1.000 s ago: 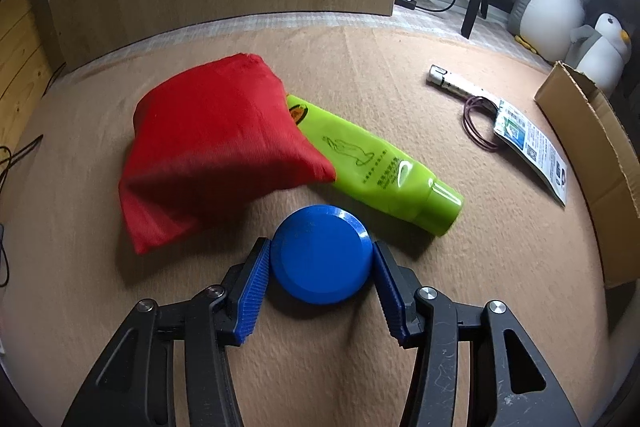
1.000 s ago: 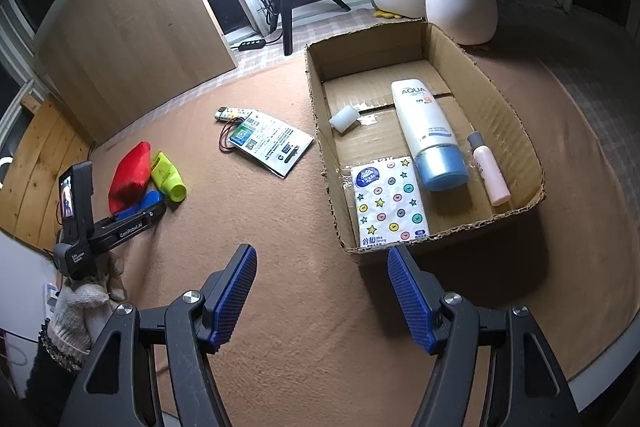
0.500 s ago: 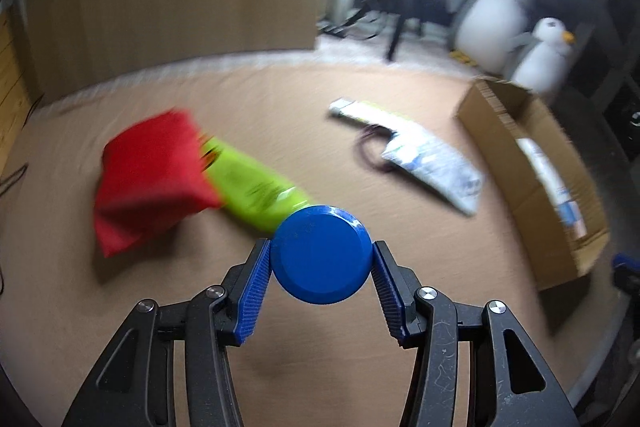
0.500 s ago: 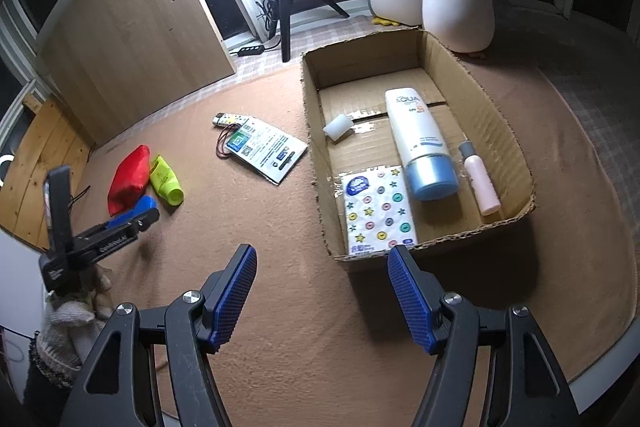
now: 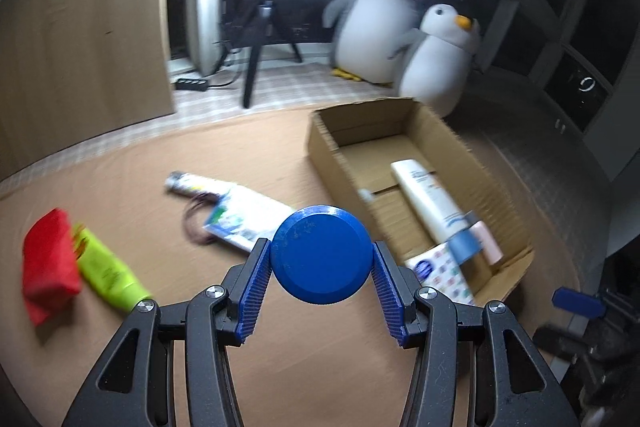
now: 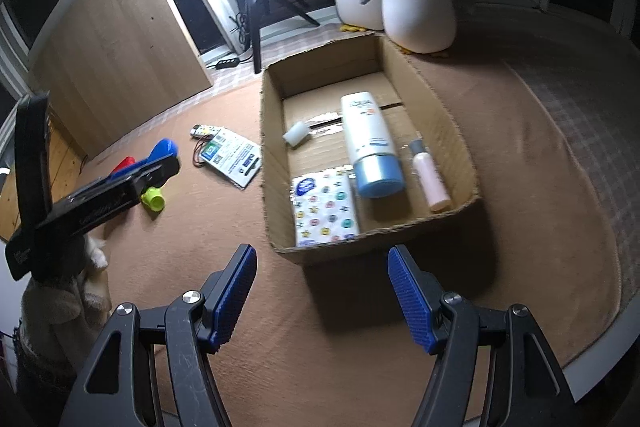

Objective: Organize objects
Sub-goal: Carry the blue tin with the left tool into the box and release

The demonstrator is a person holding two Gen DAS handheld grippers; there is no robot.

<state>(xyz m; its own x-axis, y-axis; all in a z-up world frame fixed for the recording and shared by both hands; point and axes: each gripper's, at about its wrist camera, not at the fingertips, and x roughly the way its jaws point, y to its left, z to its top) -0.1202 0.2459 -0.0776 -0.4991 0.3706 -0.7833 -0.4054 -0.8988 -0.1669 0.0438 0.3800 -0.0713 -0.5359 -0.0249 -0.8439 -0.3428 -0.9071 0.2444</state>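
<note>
A round blue disc [image 5: 319,255] is clamped between the ribbed pads of my left gripper [image 5: 319,269], lifted off the brown mat. Beyond it to the right lies an open cardboard box [image 5: 444,131] holding a white tube [image 5: 430,201], a patterned tissue pack [image 5: 444,273] and a small pink bottle [image 5: 490,243]. The right wrist view shows the same box [image 6: 276,147] straight ahead, with my right gripper [image 6: 322,293] open and empty just before its near wall. The left gripper [image 6: 158,157] carries the disc in from the left there.
On the mat at the left lie a red pouch [image 5: 48,261], a green tube [image 5: 106,269] and a packaged item with a cord [image 5: 236,207]. Two plush penguins [image 5: 436,63] and a ring light on a tripod [image 5: 256,59] stand behind the box.
My left gripper has lifted the blue disc off the mat and swung right, from over the red pouch and green tube toward the box. The right gripper edged slightly closer to the box.
</note>
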